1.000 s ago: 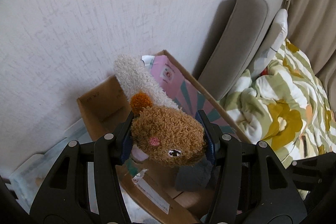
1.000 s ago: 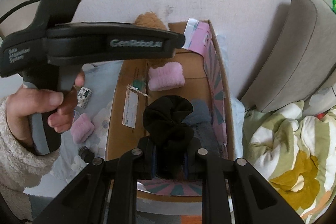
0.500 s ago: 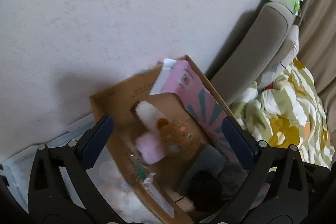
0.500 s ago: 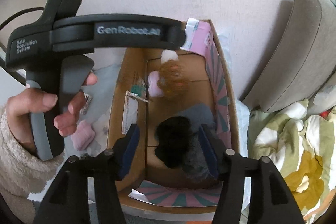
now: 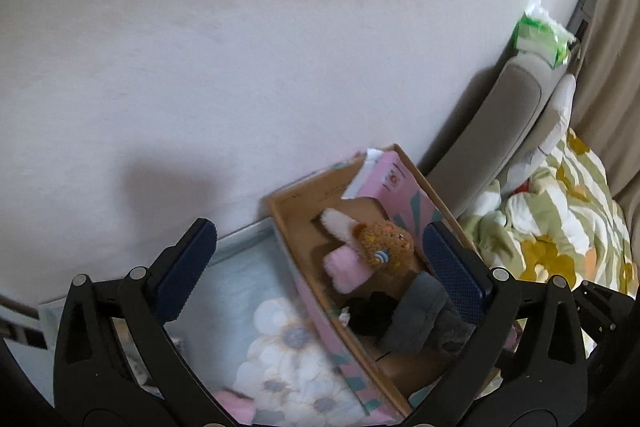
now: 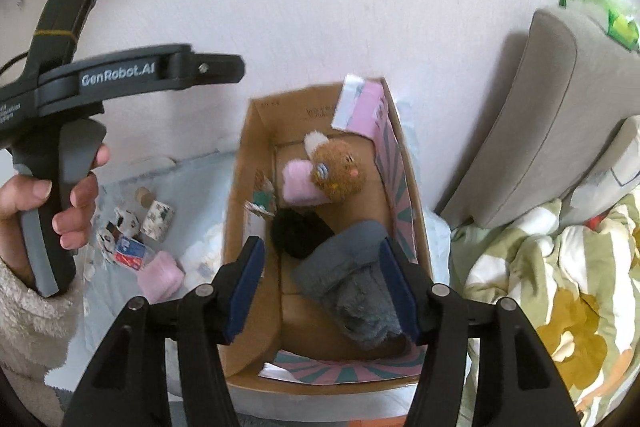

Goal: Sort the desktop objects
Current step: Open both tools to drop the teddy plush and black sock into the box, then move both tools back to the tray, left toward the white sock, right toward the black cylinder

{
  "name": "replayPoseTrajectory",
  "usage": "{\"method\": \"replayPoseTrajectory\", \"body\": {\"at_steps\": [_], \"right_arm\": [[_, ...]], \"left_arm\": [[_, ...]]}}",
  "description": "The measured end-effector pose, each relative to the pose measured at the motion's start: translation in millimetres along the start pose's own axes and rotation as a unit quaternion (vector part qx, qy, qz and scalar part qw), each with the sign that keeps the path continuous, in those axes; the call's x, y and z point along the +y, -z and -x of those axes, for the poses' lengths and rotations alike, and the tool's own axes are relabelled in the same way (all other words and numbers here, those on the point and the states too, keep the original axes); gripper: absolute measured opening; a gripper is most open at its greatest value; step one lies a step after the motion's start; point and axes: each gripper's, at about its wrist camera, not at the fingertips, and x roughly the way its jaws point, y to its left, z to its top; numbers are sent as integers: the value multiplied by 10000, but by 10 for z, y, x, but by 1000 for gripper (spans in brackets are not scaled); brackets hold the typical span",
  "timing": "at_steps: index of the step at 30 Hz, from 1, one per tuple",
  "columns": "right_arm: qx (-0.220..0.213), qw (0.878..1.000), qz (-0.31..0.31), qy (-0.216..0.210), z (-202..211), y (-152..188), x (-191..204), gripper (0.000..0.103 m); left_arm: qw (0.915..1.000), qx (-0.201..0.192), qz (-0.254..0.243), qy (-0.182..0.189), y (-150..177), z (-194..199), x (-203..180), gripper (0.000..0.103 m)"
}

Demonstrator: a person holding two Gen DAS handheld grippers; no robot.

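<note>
Right wrist view: the right gripper (image 6: 322,285) stood spread and empty at lower centre, above the cardboard box (image 6: 244,163). Inside lay a grey sock (image 6: 352,267), a black sock (image 6: 300,231), a pink sock (image 6: 298,183) and a brown plush toy (image 6: 338,175). In the left wrist view, the left gripper (image 5: 320,267) gaped wide, holding nothing. A hand (image 6: 60,203) at the left edge gripped its handle.

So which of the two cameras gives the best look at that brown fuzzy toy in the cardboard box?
The right wrist view: the brown plush toy is seen from above, sharp and unobstructed, lying against a pink sock in the cardboard box. The left wrist view shows it smaller, blurrier and from the side.
</note>
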Motion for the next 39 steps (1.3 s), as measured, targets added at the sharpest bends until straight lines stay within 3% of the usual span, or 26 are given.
{"method": "replayPoseTrajectory", "body": {"at_steps": [8, 12, 17, 28, 35, 39], "right_arm": [[-472, 9982, 356, 65, 333, -111, 403, 55], [-574, 9962, 643, 106, 388, -131, 651, 55], [-668, 9919, 1076, -116, 401, -132, 1033, 56], [-236, 9837, 1556, -866, 133, 12, 1663, 56], [262, 9774, 1899, -891, -183, 343, 1864, 56], [410, 9763, 1838, -1069, -341, 544, 1895, 56]], "left_arm": [[9994, -161, 243, -175, 105, 572, 368, 103], [9978, -377, 405, -375, 255, 929, 692, 103], [9938, -348, 898, -565, 482, 1239, 1200, 103], [9695, -737, 1857, -1420, 1330, 1892, 2243, 103], [9605, -587, 2172, -1639, 1912, 1805, 2585, 103], [9596, -348, 2277, -1614, 2278, 1448, 2610, 103]]}}
